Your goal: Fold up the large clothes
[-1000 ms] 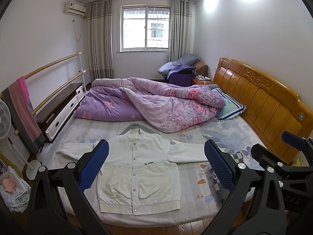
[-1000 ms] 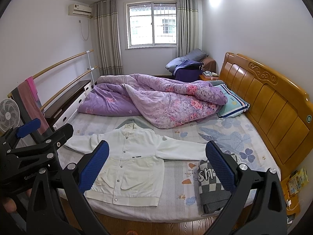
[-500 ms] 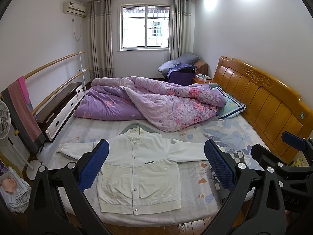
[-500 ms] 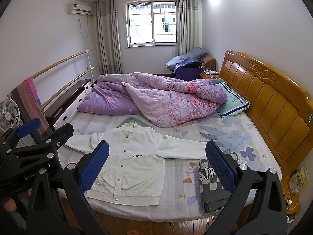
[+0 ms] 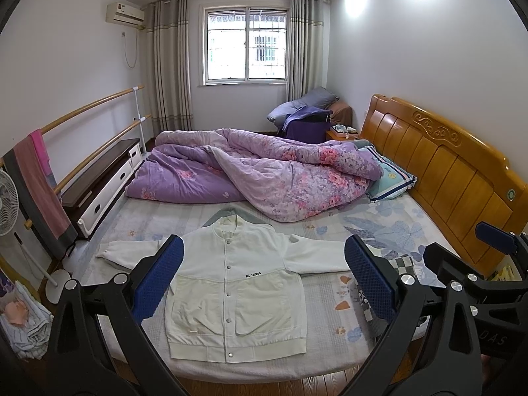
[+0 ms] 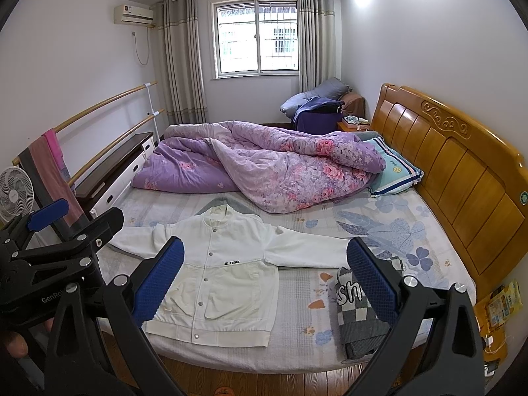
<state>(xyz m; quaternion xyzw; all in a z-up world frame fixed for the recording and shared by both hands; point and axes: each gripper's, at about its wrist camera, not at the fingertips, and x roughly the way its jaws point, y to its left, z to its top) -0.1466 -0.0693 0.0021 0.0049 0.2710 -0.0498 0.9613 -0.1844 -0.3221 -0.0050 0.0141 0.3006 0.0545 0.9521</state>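
presently, the white button-front cotton jacket [image 5: 237, 283] lies flat, face up and snapped shut, in the lower centre of the left wrist frame, on the pale floral bedsheet [image 5: 373, 231]. both sleeves are spread sideways; the hem sits near the bed's front edge. a grey checked folded knit garment [image 6: 356, 316] lies just beside the jacket's sleeve cuff at lower right of the right wrist frame. a rumpled purple floral quilt [image 5: 264, 175] fills the middle of the frame behind the collar, apart from it.

the left gripper [image 5: 264, 280] is released, its blue pads wide apart, grasping nothing, hovering short of the bed. the right gripper [image 6: 265, 280] is likewise spread and empty.

handling judgement: the jacket appears soft, limp and moderately light, with a thicker ribbed hem and cuffs. fabric will likely sag and drag on the sheet. recommended hold points: a sleeve cuff and the matching shoulder seam, pinching a single layer where possible.
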